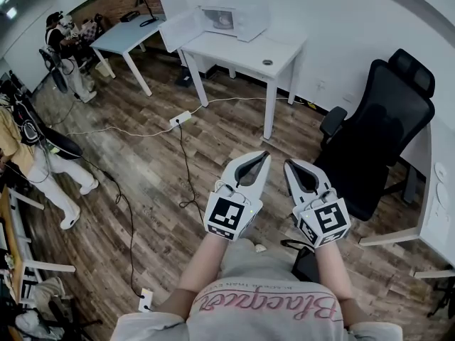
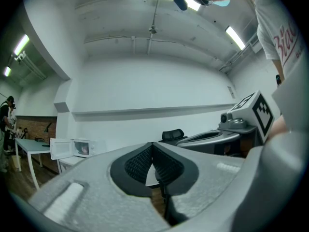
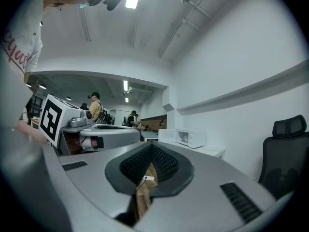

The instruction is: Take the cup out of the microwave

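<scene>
L gripper (image 1: 264,155) & R gripper (image 1: 288,164) closed, empty. Approach microwave (image 1: 245,21); spread jaws before cup (image 1: 223,20), prob. the pinkish blob inside.

White table (image 1: 242,52) stands at the far wall; a small dark round object (image 1: 267,62) lies on its right end. Black office chair (image 1: 377,133) stands right, nearer. White power strip (image 1: 180,118) lies on the wood floor (image 1: 142,183) near the table's left legs.
</scene>
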